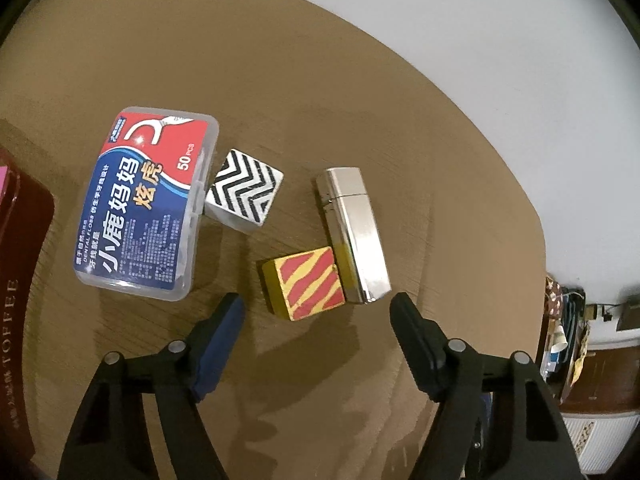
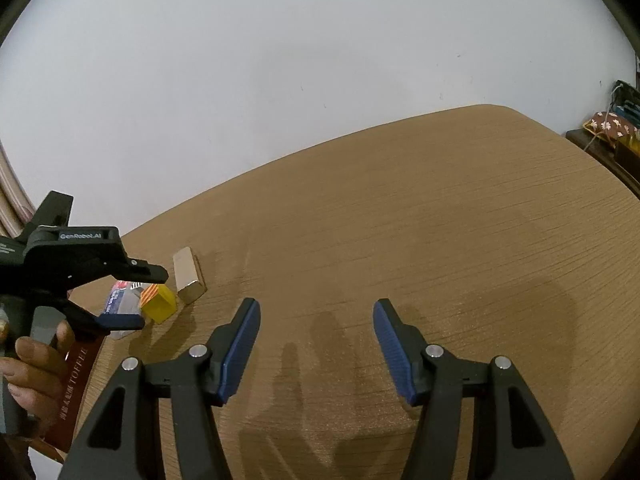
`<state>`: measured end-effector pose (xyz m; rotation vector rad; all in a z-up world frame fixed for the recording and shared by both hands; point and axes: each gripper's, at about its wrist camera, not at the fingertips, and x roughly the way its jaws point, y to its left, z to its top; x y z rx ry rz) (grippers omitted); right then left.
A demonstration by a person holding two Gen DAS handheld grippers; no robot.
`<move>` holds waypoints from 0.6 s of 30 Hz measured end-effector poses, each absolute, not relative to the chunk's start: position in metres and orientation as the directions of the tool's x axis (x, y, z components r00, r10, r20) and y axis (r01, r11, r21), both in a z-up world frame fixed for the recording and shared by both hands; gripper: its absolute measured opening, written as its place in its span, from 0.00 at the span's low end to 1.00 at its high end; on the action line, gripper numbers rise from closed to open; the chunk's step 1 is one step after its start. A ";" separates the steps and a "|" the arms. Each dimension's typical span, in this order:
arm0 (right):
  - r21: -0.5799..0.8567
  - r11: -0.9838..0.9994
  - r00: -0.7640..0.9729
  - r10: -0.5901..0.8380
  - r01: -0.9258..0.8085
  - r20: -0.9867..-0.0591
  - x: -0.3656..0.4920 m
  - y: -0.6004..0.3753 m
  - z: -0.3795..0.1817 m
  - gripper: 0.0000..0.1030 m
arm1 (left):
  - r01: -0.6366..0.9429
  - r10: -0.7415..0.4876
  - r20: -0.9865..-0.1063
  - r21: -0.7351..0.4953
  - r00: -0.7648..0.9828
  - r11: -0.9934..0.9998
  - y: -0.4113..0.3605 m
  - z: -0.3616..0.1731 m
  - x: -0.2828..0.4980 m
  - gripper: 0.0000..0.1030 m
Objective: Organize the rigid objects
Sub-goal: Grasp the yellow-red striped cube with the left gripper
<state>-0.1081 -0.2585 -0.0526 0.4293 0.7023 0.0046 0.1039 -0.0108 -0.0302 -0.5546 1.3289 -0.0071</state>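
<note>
Our left gripper [image 1: 316, 304] is wide apart above the striped block [image 1: 304, 282]. Our right gripper [image 2: 316, 310] waits, apart too. Next we go down and squeeze.

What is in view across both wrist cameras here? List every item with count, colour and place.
dental floss box: 1, clear with blue-red label, table left.
zebra block: 1, black-white, beside the floss box.
striped block: 1, red-yellow, nearest the left tool.
metal case: 1, silver, against the striped block's right side.
toffee box: 1, dark red, far left edge.
table: 1, brown wood.
clutter: several, mixed colours, right background.
left tool: 1, black-blue, open.
right tool: 1, black-blue, open over bare table.
hand: 1, holding the left tool.
</note>
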 end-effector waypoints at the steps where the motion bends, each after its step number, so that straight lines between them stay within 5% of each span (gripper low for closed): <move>1: 0.385 0.913 0.767 0.147 0.138 -0.624 -0.109 -0.259 -0.052 0.59 | -0.307 -0.314 -0.913 -0.386 0.259 0.870 -0.011 -0.032 0.104 0.65; 7: 0.385 0.913 0.766 0.149 0.137 -0.625 -0.108 -0.260 -0.052 0.59 | -0.355 -0.293 -0.918 -0.376 0.267 0.856 0.001 -0.037 0.104 0.48; 9: 0.385 0.913 0.767 0.148 0.137 -0.625 -0.108 -0.260 -0.053 0.59 | -0.352 -0.296 -0.918 -0.378 0.265 0.856 0.004 -0.037 0.105 0.35; 18: 0.391 0.910 0.771 0.148 0.139 -0.619 -0.109 -0.260 -0.052 0.59 | -0.357 -0.273 -0.926 -0.355 0.260 0.864 -0.012 -0.039 0.118 0.33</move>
